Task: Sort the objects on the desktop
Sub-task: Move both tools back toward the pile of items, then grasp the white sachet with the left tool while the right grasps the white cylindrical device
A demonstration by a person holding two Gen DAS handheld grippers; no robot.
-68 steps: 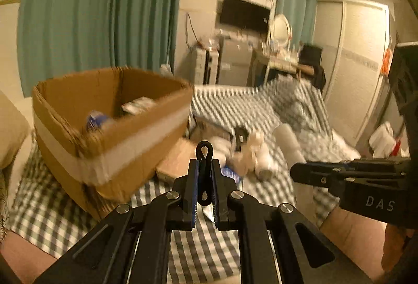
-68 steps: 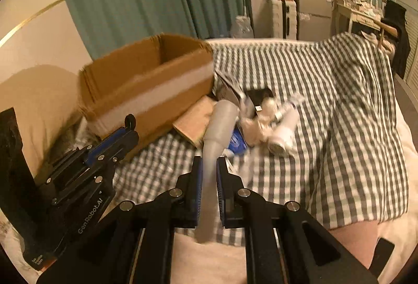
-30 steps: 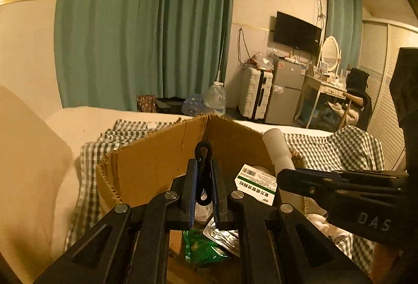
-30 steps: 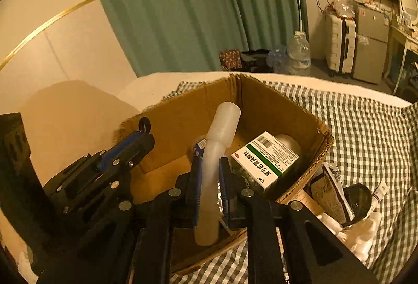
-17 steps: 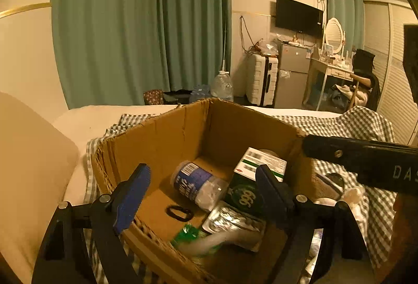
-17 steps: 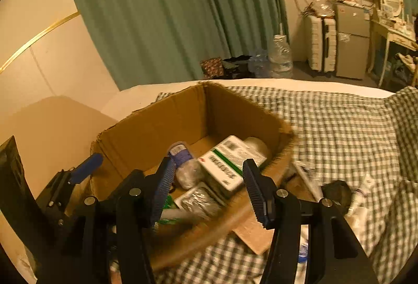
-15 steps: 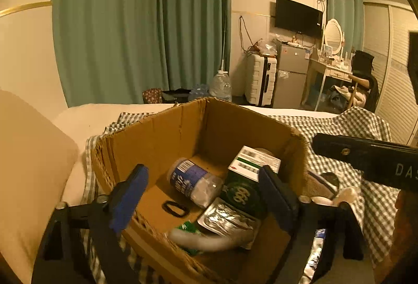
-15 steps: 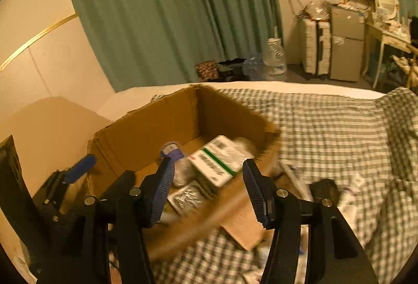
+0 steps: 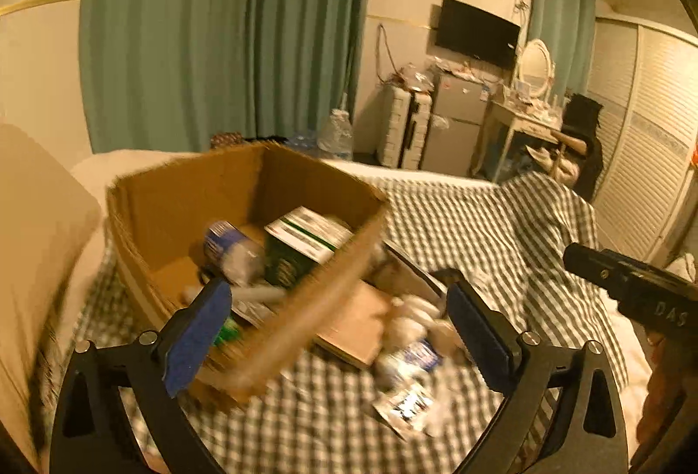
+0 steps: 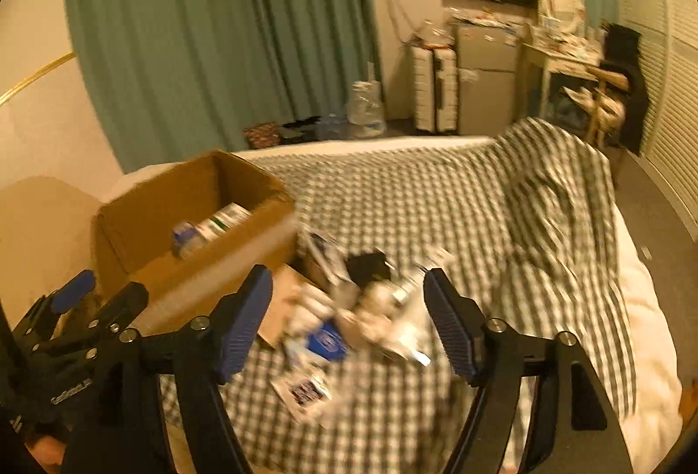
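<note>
An open cardboard box point(image 9: 144, 208) stands on the checked bedspread; it also shows in the right wrist view point(image 10: 144, 212). Inside lie a green-and-white medicine box point(image 9: 305, 238), a small bottle with a blue label point(image 9: 227, 247) and a pale tube point(image 9: 261, 293). A blurred pile of small white bottles, packets and a blue-labelled item point(image 10: 371, 312) lies right of the box. My left gripper point(image 9: 336, 325) is open and empty over the box's near edge. My right gripper point(image 10: 349, 321) is open and empty above the pile.
A flat brown carton point(image 9: 357, 325) lies beside the box. A beige cushion point(image 9: 35, 234) is at the left. The checked bedspread point(image 10: 436, 203) stretches to the right. Green curtains, suitcases, a fridge and a dressing table stand beyond the bed.
Both grippers opened over the box, dropping the black clip and the pale tube inside. Both have since pulled back and swung right toward the pile; the view is motion-blurred.
</note>
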